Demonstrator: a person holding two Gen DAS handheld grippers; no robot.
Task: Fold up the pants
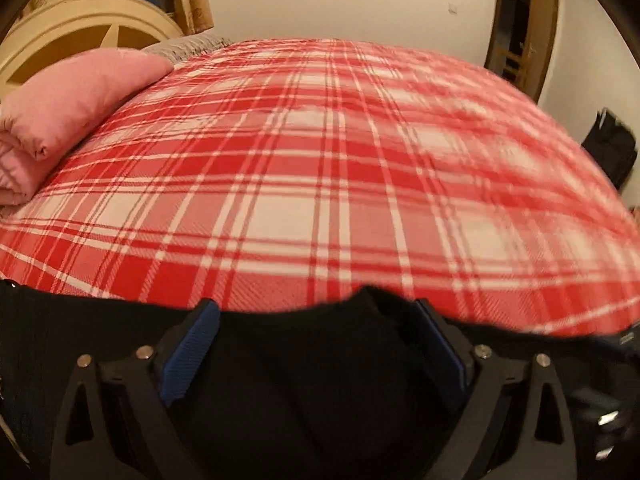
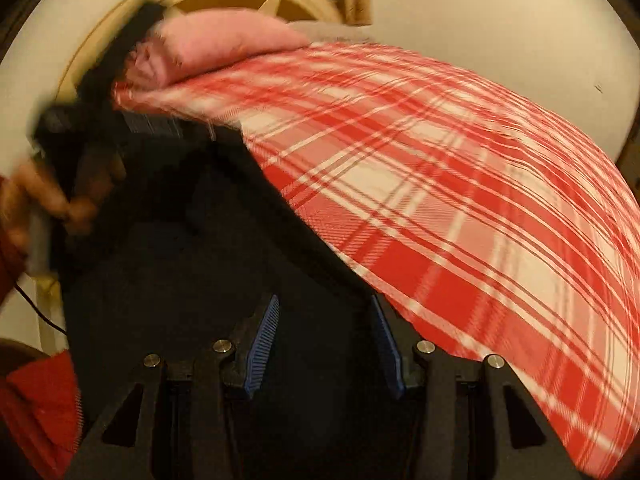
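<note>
In the left wrist view, the left gripper (image 1: 316,344) pointed down at the near edge of a bed covered with a red and white plaid blanket (image 1: 320,168). Its two fingers with blue ribbed pads (image 1: 192,352) stood wide apart, and the pads did not press on anything. Black pants (image 1: 304,392) lay under and between the fingers and spread along the whole near edge of the blanket, from the left side to the right; a small hump of the black cloth rose between the two fingertips. A folded pink blanket (image 1: 68,112) lay on the far left of the bed, and behind it stood a cream headboard (image 1: 88,20). A plain light wall (image 1: 352,0) closed the far side, with a wooden door frame (image 1: 548,32) at the far right. In the right wrist view, which was blurred, the right gripper (image 2: 324,344) also pointed down, with its blue pads about half open. The black pants (image 2: 192,264) filled the space between and beyond the fingers, but I could not tell if the pads pressed on the cloth. The pants reached from the near middle to the far left, over the plaid blanket (image 2: 460,200). At the far left, the left gripper (image 2: 104,92) was seen as a dark blurred shape above the pants, held by a hand (image 2: 36,200) with a red sleeve (image 2: 40,396) below it. The pink blanket (image 2: 224,44) lay on the far side.
</note>
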